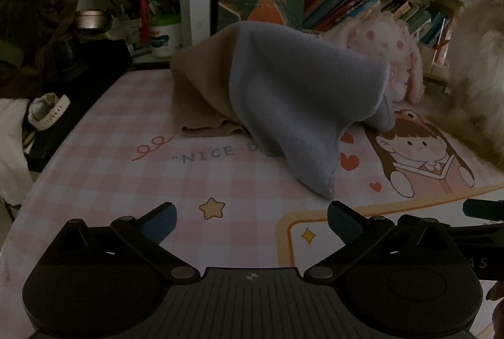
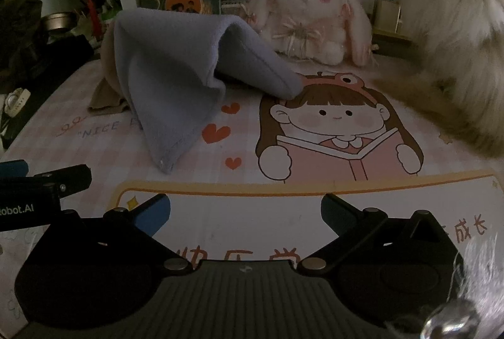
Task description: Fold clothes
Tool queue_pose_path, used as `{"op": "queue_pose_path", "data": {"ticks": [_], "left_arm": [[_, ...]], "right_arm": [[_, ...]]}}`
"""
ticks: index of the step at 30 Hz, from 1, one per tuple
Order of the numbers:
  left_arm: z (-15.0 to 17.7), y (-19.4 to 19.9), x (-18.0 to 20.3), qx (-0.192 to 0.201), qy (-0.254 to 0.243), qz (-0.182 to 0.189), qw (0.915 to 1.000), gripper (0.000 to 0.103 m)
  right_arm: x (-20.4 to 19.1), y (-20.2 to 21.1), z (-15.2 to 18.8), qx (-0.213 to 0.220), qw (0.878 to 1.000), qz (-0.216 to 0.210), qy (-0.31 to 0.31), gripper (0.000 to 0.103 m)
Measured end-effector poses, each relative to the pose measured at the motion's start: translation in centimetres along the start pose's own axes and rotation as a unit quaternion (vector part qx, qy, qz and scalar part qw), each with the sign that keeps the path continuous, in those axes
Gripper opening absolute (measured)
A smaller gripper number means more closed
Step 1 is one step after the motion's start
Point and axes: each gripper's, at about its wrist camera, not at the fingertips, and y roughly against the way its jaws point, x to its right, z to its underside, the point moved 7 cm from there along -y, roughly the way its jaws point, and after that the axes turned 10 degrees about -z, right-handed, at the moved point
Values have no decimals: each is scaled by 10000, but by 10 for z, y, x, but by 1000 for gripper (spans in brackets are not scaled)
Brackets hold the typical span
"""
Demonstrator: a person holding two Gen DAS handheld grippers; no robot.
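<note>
A blue-grey knit garment (image 1: 293, 93) lies in a loose heap on the pink checked desk mat (image 1: 126, 169), draped over a beige garment (image 1: 201, 87). One blue sleeve end reaches toward me. My left gripper (image 1: 252, 222) is open and empty, a short way in front of that sleeve end. In the right wrist view the blue garment (image 2: 170, 81) lies at the upper left with the beige garment (image 2: 107, 93) peeking out behind it. My right gripper (image 2: 245, 216) is open and empty over the mat (image 2: 315, 206), clear of the clothes.
A fluffy cat (image 2: 456, 33) sits at the right on the mat. A plush rabbit (image 2: 315, 14) and shelves of books (image 1: 362, 2) stand behind the clothes. A watch (image 1: 47, 112) and dark clutter lie at the left. The left gripper's body (image 2: 41, 191) shows at the right wrist view's left edge.
</note>
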Motion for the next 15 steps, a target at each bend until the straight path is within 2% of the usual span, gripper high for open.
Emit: {"op": "queue_pose_path", "data": {"ticks": [9, 15], "left_arm": [[2, -1, 9, -47, -32, 69, 10000, 103], [-3, -3, 24, 104, -351, -65, 9993, 102]], "right_arm": [[10, -2, 4, -61, 9999, -101, -94, 103], [26, -2, 4, -100, 9987, -296, -392, 103]]}}
